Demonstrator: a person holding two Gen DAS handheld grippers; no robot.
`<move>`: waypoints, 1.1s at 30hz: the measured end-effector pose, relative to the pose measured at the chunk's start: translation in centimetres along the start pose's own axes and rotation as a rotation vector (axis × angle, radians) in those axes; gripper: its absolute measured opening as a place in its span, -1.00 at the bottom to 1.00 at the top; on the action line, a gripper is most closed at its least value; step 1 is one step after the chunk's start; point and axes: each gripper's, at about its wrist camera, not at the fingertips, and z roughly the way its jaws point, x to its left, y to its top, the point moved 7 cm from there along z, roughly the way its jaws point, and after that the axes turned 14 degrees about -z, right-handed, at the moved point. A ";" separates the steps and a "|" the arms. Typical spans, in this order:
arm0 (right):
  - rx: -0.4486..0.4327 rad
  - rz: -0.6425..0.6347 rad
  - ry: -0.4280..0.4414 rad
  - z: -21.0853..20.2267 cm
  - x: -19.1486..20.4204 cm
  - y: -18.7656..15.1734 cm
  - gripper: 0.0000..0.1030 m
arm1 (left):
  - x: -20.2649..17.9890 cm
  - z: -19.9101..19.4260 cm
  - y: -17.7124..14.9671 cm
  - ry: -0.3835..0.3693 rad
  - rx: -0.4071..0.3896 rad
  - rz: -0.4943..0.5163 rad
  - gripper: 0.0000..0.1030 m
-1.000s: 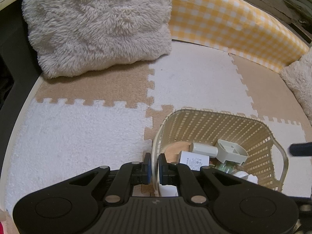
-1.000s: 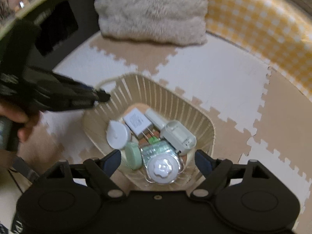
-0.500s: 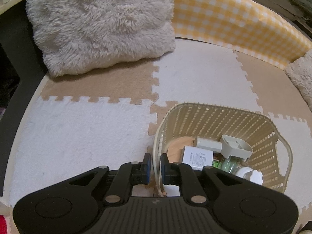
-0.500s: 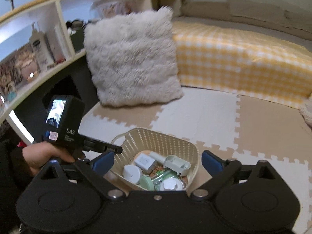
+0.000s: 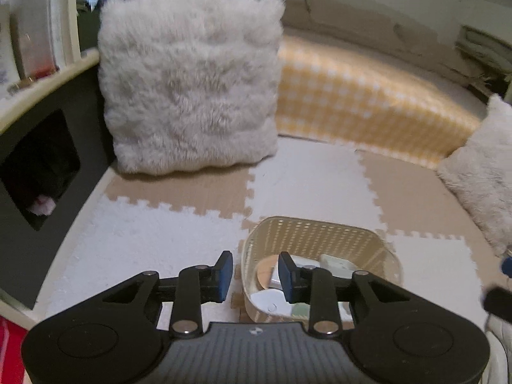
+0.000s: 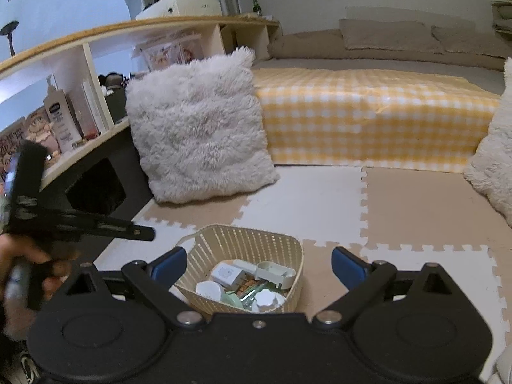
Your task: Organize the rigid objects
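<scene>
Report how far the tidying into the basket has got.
Done, by the look of it: the small rigid items, among them a white charger plug and a white round lid, lie inside the beige basket, and the foam mat around it shows no loose ones. In hand: nothing; the left gripper, jaws just opening, and the right gripper are empty. Left: nothing visible.

The left hand-held gripper (image 5: 255, 272), its jaws just opening and empty, hangs above the basket (image 5: 315, 238) rim.
</scene>
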 end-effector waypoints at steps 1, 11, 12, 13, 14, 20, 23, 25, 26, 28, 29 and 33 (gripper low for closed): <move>-0.008 0.004 -0.005 -0.3 0.0 0.0 0.91 | -0.2 -1.0 -0.3 -0.003 -0.015 0.012 -0.30; -0.096 0.000 -0.080 -4.1 0.5 -1.0 0.93 | -1.3 -8.9 -3.5 -0.061 -0.197 0.018 0.11; -0.107 0.003 -0.094 -4.6 0.5 -1.1 0.94 | -1.3 -9.3 -4.0 -0.058 -0.215 0.018 0.14; -0.117 0.004 -0.106 -5.0 0.4 -1.3 0.95 | -1.2 -9.6 -4.3 -0.056 -0.225 0.016 0.15; -0.125 0.005 -0.114 -5.4 0.4 -1.5 0.98 | -1.2 -9.9 -4.6 -0.055 -0.233 0.013 0.17; -0.154 -0.005 -0.157 -7.5 0.8 -3.1 1.00 | -0.8 -11.6 -7.2 -0.032 -0.289 0.013 0.43; -0.158 -0.002 -0.155 -7.9 1.1 -3.9 1.00 | -0.9 -12.2 -8.6 -0.038 -0.304 0.023 0.51; -0.162 -0.001 -0.161 -8.3 1.2 -4.5 1.00 | -1.0 -12.5 -9.5 -0.042 -0.312 0.029 0.55; -0.160 -0.004 -0.164 -8.4 1.3 -4.8 1.00 | -1.1 -12.7 -9.9 -0.043 -0.318 0.035 0.61; -0.151 -0.015 -0.176 -8.7 1.3 -5.6 1.00 | -1.3 -12.9 -10.6 -0.044 -0.333 0.047 0.69; -0.147 -0.022 -0.181 -8.8 1.4 -6.0 1.00 | -1.3 -13.1 -10.9 -0.044 -0.346 0.050 0.70; -0.133 -0.022 -0.196 -9.2 1.4 -7.4 1.00 | -1.2 -13.3 -11.5 -0.036 -0.370 0.069 0.89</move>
